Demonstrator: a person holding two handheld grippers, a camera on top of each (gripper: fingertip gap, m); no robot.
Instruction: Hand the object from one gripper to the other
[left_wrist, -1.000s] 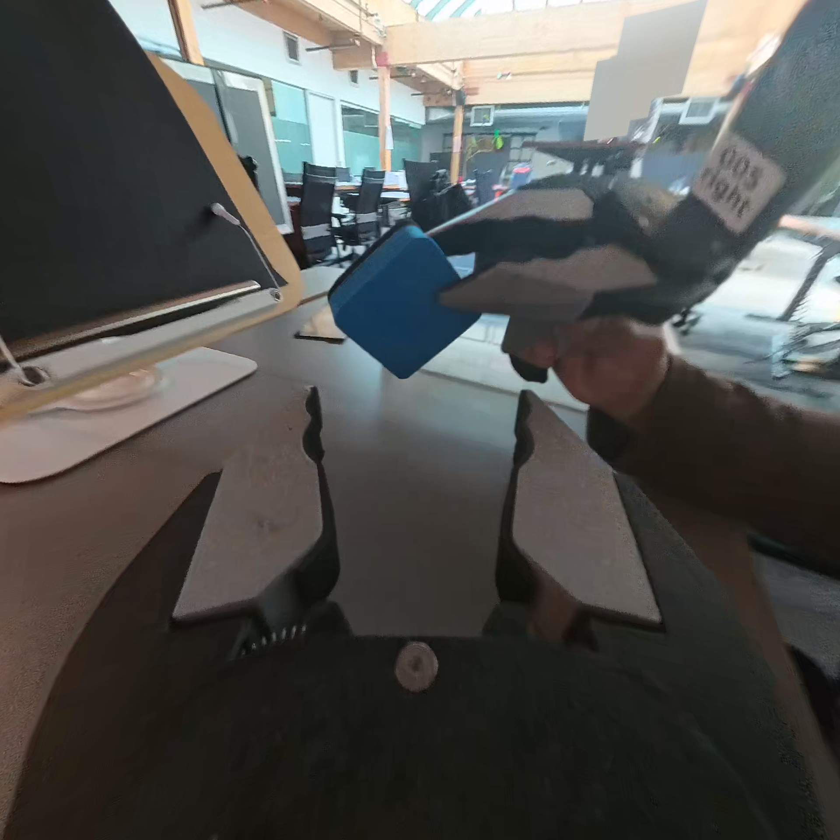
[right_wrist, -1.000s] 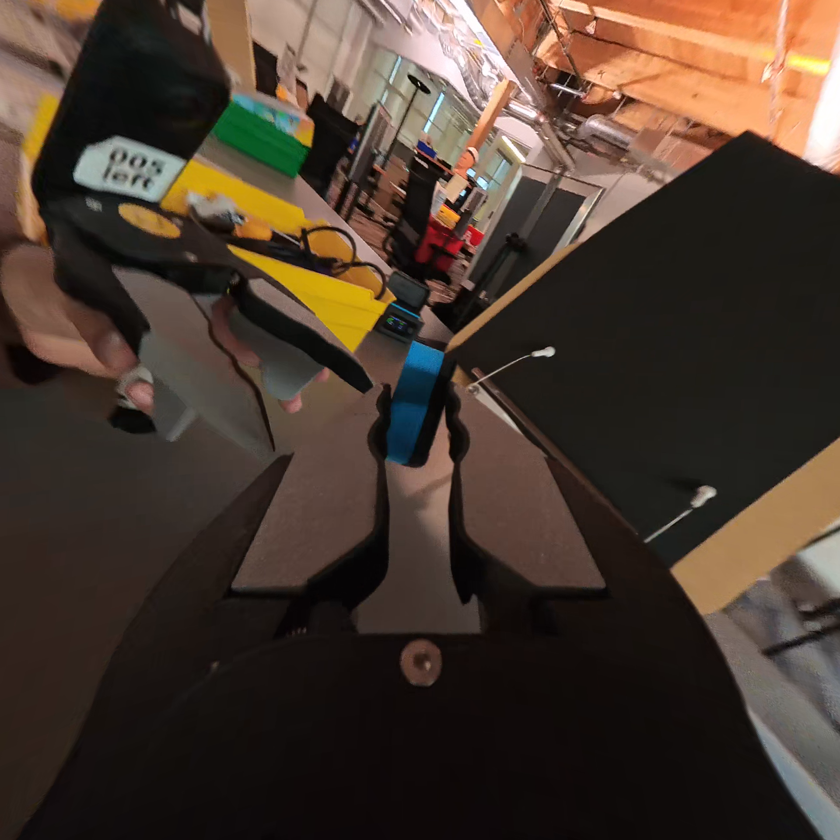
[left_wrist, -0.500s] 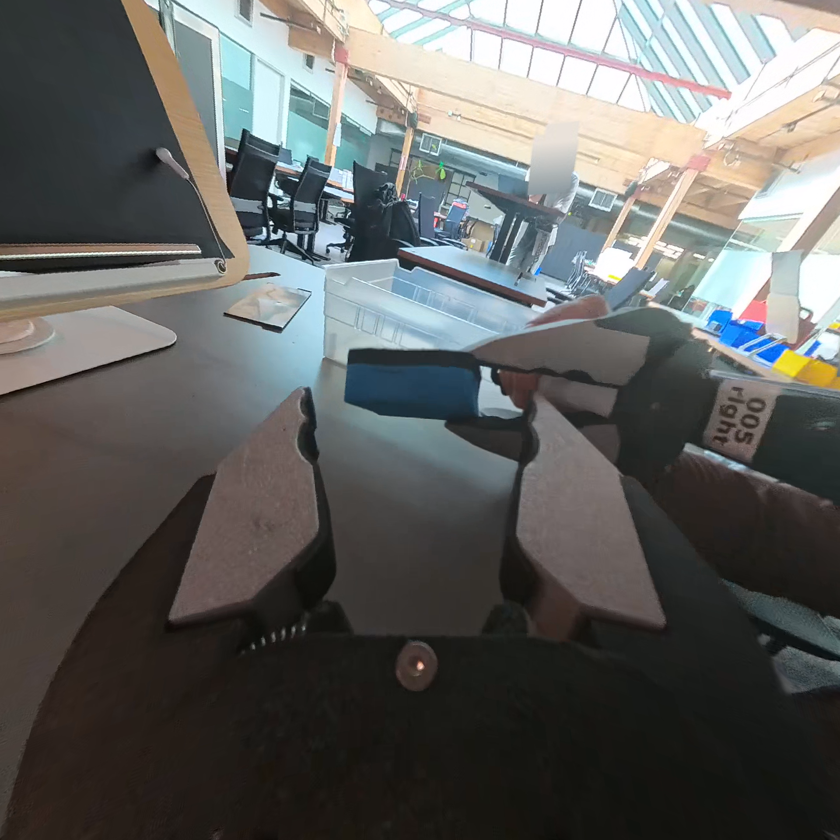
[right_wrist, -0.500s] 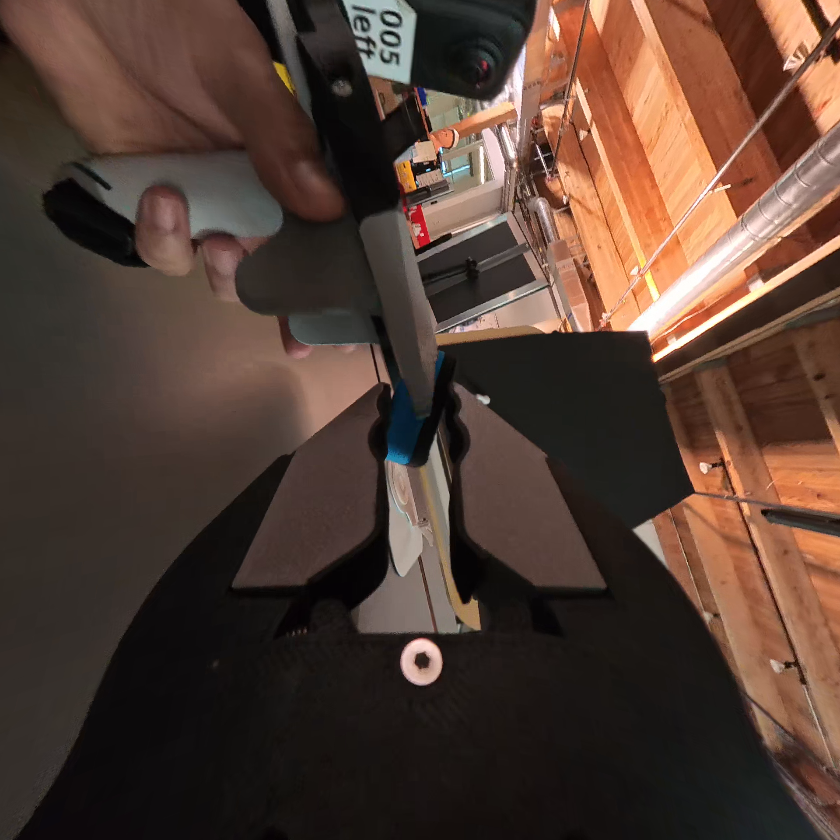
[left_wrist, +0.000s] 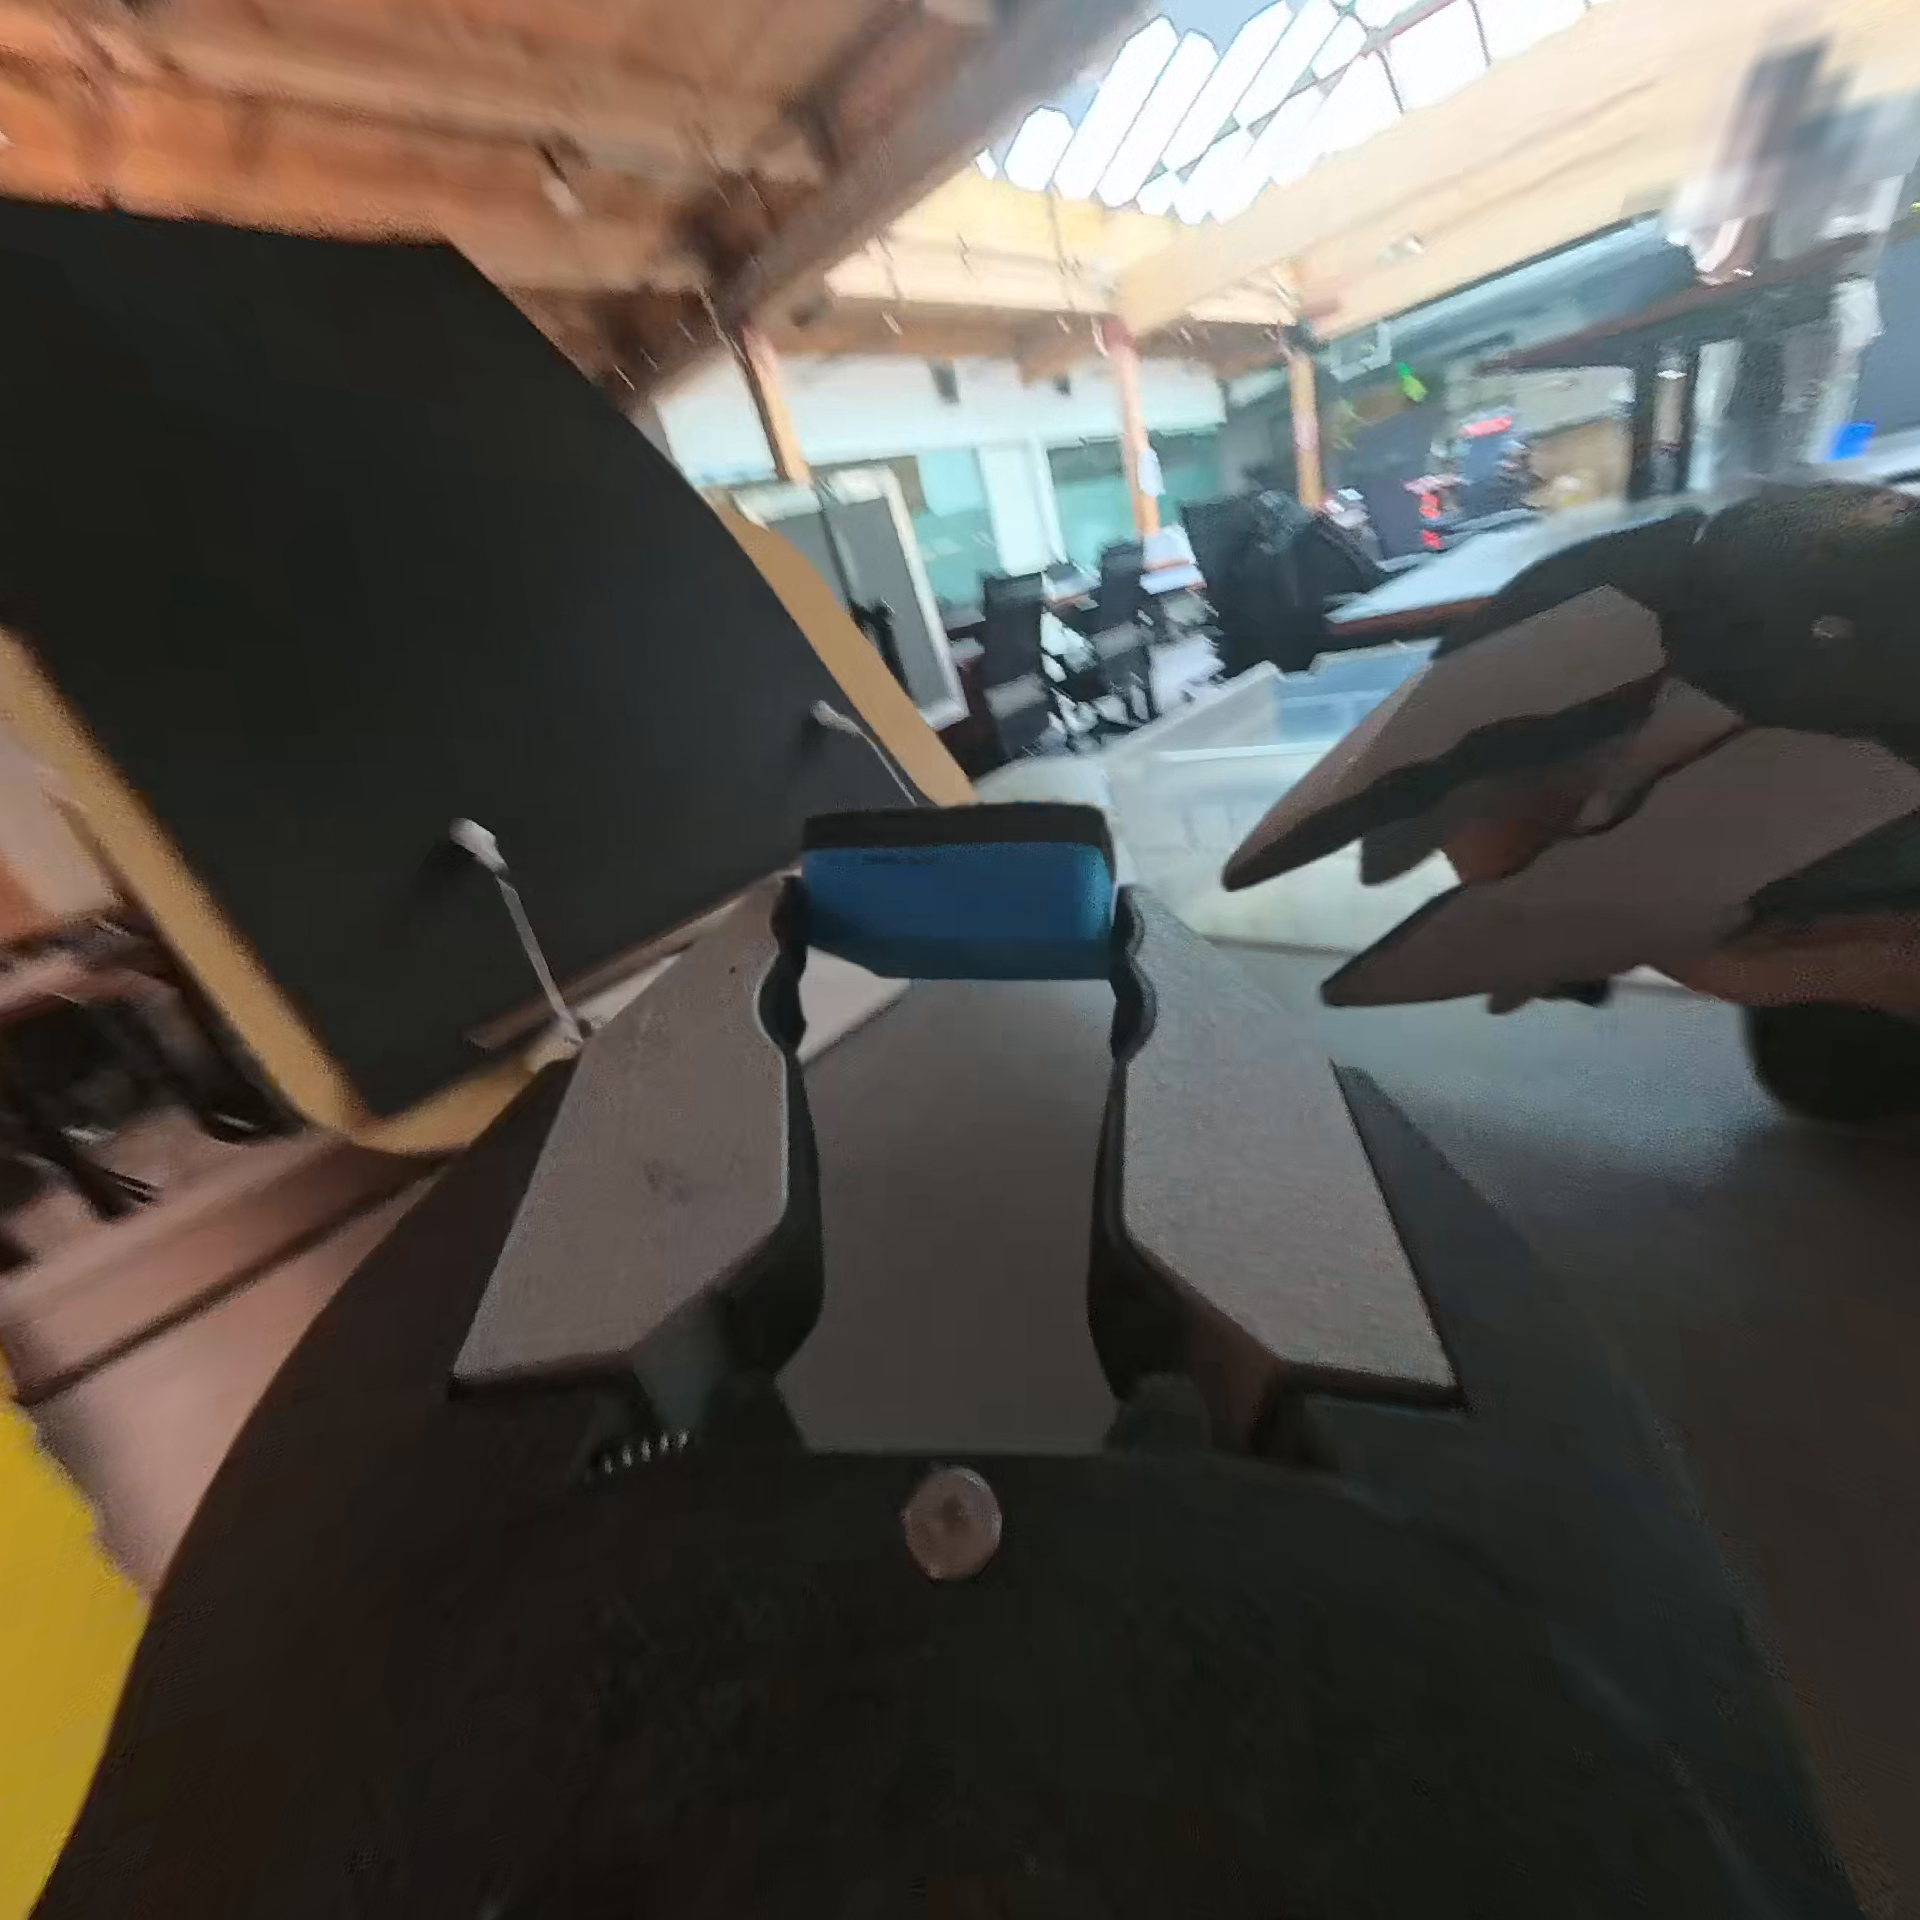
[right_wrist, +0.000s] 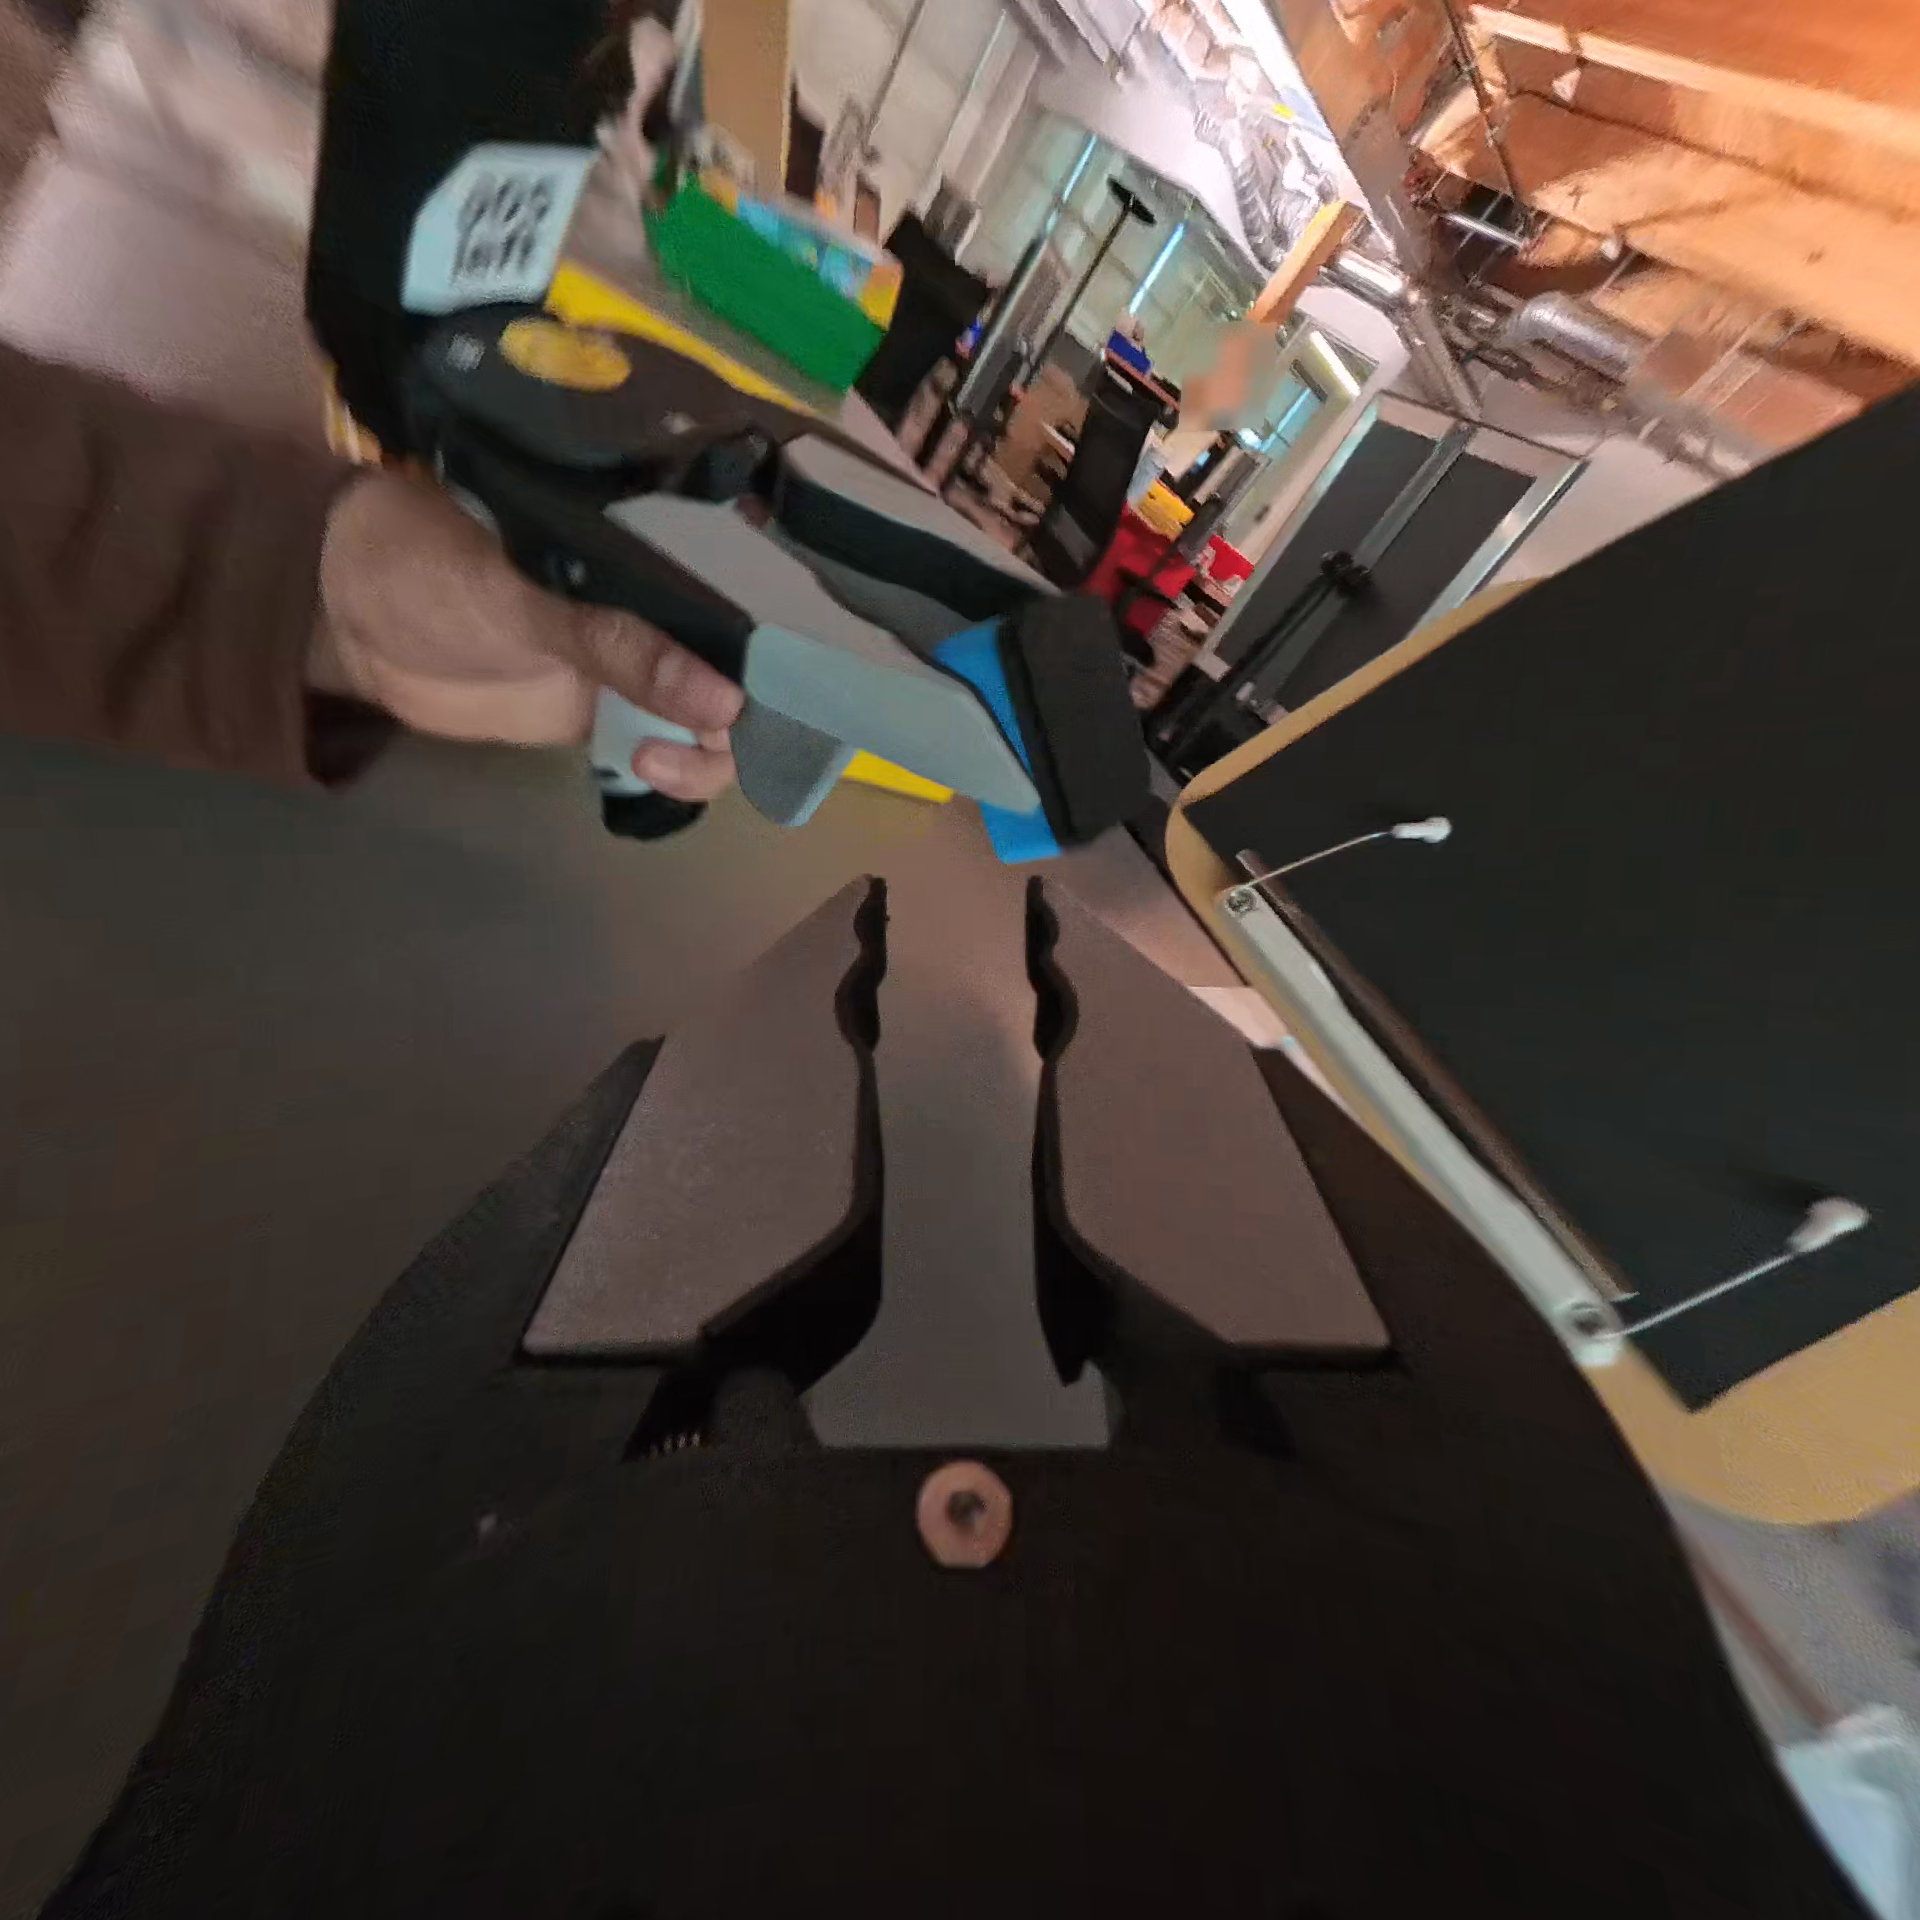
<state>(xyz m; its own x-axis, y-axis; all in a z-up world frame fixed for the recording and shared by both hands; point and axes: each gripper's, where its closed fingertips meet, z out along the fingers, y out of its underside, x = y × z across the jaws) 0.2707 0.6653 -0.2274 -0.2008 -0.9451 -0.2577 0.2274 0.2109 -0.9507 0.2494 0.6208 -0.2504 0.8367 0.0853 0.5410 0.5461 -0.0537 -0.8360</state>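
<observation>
The object is a blue block with a black felt layer (left_wrist: 956, 909). My left gripper (left_wrist: 956, 925) is shut on it by its two ends and holds it above the dark table (left_wrist: 1558, 1195). My right gripper (right_wrist: 954, 904) is open a narrow gap and empty. In the left wrist view the right gripper (left_wrist: 1283, 940) is to the right of the block and apart from it. In the right wrist view the left gripper (right_wrist: 1039, 707) holds the block (right_wrist: 987, 675) just above and beyond my right fingertips, and a hand grips its handle.
A black board with a tan edge and white pegs (left_wrist: 364, 623) stands at the left; in the right wrist view it (right_wrist: 1662, 831) is close on the right. A clear plastic bin (left_wrist: 1247, 769) sits behind the block. A yellow bin (right_wrist: 894, 774) lies beyond the left gripper.
The block passed from my right gripper to my left. The left jaws closed on it, the right jaws let go and drew back. Both views are blurred by motion.
</observation>
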